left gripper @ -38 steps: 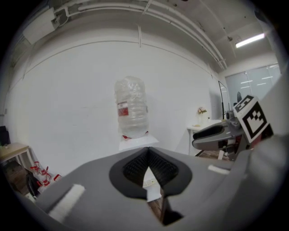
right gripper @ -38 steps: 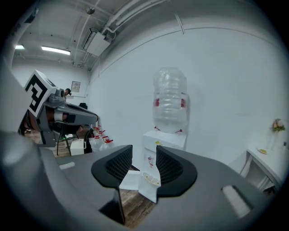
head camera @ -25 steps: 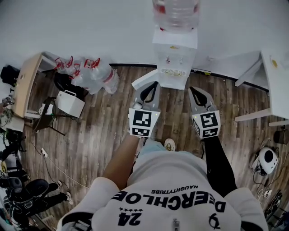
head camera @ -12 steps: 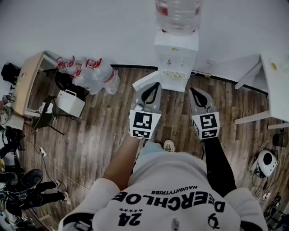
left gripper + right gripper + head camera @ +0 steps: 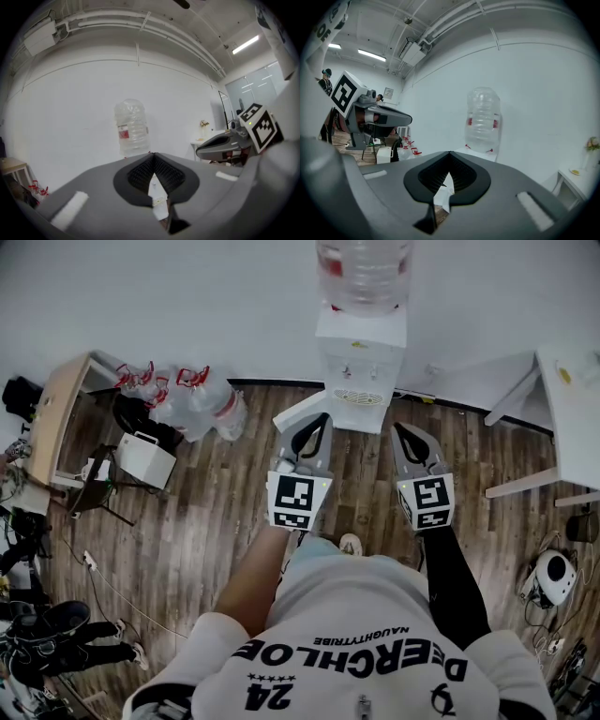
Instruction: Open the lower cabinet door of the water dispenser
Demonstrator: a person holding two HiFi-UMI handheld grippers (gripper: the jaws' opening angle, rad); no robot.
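Neither gripper has visibly shifted: I hold the grey left gripper and right gripper, fingers closed and empty, just before the white box-shaped water dispenser.

The water dispenser stands at the wall, a bottle on it, spare bottles left, table right.

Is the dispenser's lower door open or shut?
Open: in the head view the white door stands swung out to the left of the dispenser.
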